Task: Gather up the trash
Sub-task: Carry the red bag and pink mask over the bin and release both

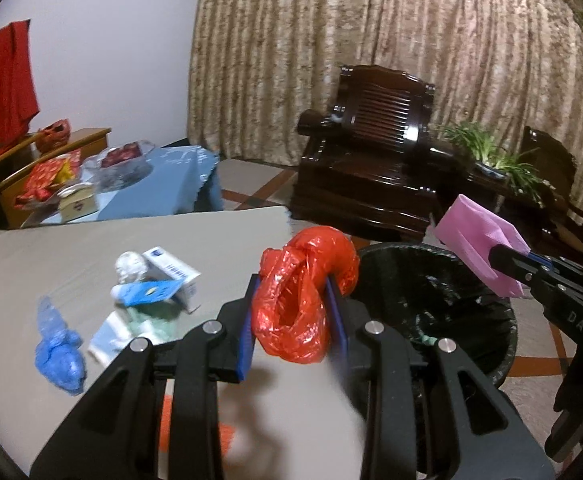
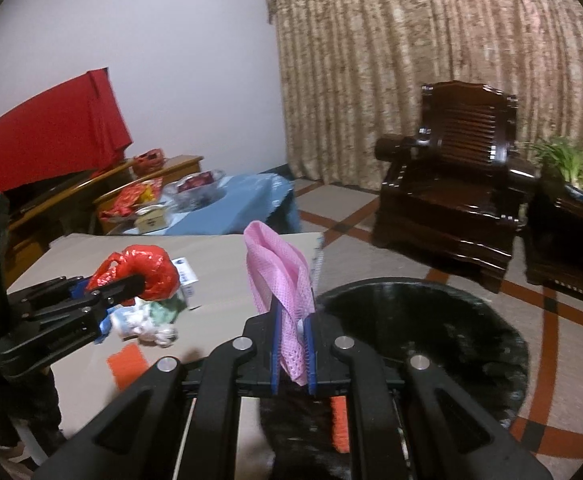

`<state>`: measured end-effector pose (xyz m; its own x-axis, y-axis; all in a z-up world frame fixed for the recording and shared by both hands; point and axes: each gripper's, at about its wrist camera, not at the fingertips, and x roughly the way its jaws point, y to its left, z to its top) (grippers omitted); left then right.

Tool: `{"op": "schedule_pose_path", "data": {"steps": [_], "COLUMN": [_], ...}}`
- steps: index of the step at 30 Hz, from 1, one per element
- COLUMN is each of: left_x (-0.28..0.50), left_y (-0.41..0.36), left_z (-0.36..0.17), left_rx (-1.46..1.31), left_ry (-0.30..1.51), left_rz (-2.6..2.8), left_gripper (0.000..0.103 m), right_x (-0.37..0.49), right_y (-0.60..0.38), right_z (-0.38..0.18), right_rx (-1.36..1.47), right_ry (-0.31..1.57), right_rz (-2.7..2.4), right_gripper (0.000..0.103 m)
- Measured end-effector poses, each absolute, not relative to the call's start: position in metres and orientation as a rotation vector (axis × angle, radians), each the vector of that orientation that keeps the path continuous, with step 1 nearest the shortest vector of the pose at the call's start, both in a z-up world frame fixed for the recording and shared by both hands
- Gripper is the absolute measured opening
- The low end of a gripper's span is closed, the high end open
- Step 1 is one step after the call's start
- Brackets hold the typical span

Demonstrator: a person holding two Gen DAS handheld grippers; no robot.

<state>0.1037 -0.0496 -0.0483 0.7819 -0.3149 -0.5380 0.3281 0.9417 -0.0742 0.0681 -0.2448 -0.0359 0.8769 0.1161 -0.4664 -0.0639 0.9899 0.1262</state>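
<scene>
My left gripper [image 1: 293, 312] is shut on a crumpled red plastic bag [image 1: 303, 296], held above the table's right edge beside the black-lined trash bin [image 1: 503, 320]. My right gripper [image 2: 293, 344] is shut on a pink mesh cloth [image 2: 279, 276], held over the bin's near rim [image 2: 431, 320]. Each gripper shows in the other's view: the right one [image 1: 507, 268] with the pink cloth [image 1: 479, 240], the left one [image 2: 131, 280] with the red bag [image 2: 147, 268]. Loose trash lies on the beige table [image 1: 91, 248]: a white box [image 1: 175, 276], a blue bag [image 1: 57, 344], paper scraps.
A dark wooden armchair [image 1: 367, 160] stands behind the bin, with a potted plant [image 1: 495, 156] to its right. A low table with a blue cloth [image 1: 163, 184] and a glass dish sits at back left. An orange scrap [image 2: 125, 364] lies on the table near me.
</scene>
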Motion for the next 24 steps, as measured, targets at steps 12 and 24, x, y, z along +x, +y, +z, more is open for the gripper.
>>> {"op": "schedule_pose_path", "data": {"steps": [12, 24], "left_x": [0.126, 0.148], "left_y": [-0.12, -0.19], "left_z": [-0.067, -0.092], "left_rx": [0.048, 0.092], "left_ry": [0.628, 0.659], "left_rz": [-0.48, -0.573], "left_gripper": [0.03, 0.03], "right_x": [0.059, 0.062], "right_y": [-0.309, -0.357], "right_z": [-0.053, -0.079], "right_rx": [0.135, 0.17], "right_ry": [0.521, 0.573], "right_rz": [-0.054, -0.136], "right_gripper": [0.01, 0.01]}}
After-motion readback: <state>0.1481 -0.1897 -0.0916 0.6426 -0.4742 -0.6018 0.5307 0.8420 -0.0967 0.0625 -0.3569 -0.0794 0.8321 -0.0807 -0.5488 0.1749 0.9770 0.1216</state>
